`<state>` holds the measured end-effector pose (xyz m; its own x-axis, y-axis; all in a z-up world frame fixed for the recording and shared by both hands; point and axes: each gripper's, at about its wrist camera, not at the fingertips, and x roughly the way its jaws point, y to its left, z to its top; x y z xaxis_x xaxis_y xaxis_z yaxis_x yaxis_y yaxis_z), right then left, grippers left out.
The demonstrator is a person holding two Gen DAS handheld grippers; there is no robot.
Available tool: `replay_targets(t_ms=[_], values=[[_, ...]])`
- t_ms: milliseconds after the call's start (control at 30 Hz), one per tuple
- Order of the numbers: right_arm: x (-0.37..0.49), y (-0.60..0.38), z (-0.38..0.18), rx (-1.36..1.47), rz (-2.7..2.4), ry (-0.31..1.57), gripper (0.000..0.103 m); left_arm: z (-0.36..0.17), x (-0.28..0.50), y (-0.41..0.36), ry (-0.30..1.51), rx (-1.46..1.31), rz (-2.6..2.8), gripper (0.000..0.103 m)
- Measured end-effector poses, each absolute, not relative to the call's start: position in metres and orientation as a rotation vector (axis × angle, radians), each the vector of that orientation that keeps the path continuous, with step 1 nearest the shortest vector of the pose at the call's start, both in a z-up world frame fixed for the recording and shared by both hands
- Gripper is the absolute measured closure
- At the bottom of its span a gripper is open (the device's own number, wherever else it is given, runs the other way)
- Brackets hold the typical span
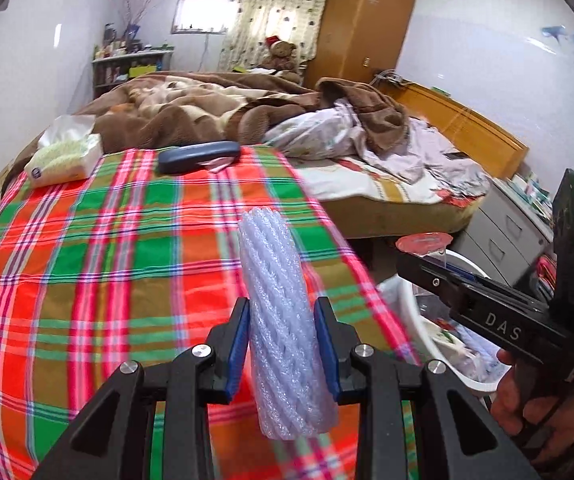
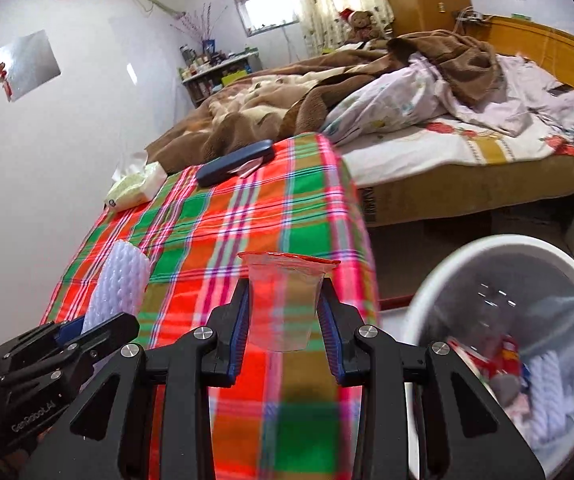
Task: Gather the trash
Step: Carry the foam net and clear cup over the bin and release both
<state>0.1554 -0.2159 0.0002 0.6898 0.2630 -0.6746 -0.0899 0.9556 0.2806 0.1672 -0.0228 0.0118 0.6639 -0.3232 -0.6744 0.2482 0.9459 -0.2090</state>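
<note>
In the left wrist view, your left gripper (image 1: 281,354) is clamped on a white foam sleeve (image 1: 283,320); both blue pads press its sides, and the sleeve stands nearly upright, tilted slightly, above the plaid cloth (image 1: 107,260). The sleeve's lower end hangs in front of the gripper body, and the cloth beneath it is blurred. At the right edge, your right gripper (image 1: 407,258) enters from the side; its fingertips are partly hidden behind a red-lidded cup (image 1: 423,243), of which only the lid and a sliver of clear wall show. Below it, the white bin (image 1: 427,344) is mostly covered by the gripper and cut off by the frame; its contents cannot be identified here. A tissue pack (image 1: 63,158) and a dark case (image 1: 199,156) lie at the cloth's far end. In the right wrist view, your right gripper (image 2: 285,316) is closed on the clear cup (image 2: 285,304), pads against both walls, red lid (image 2: 287,258) on top. The bin (image 2: 467,264) sits lower right, rim cut off by the frame; inside, red and white wrappers are blurred. The left gripper (image 2: 87,332) shows at lower left, its fingertips largely hidden by its own body, with the sleeve (image 2: 121,284) rising from it.
</note>
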Motion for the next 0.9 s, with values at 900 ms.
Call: replay_targets(t_ms=[900], values=[[0.099,-0.367,-0.024,0.263,-0.157,0.831,0.069,-0.008,0.142,-0.233,0.836,0.113,-0.644,0.07]])
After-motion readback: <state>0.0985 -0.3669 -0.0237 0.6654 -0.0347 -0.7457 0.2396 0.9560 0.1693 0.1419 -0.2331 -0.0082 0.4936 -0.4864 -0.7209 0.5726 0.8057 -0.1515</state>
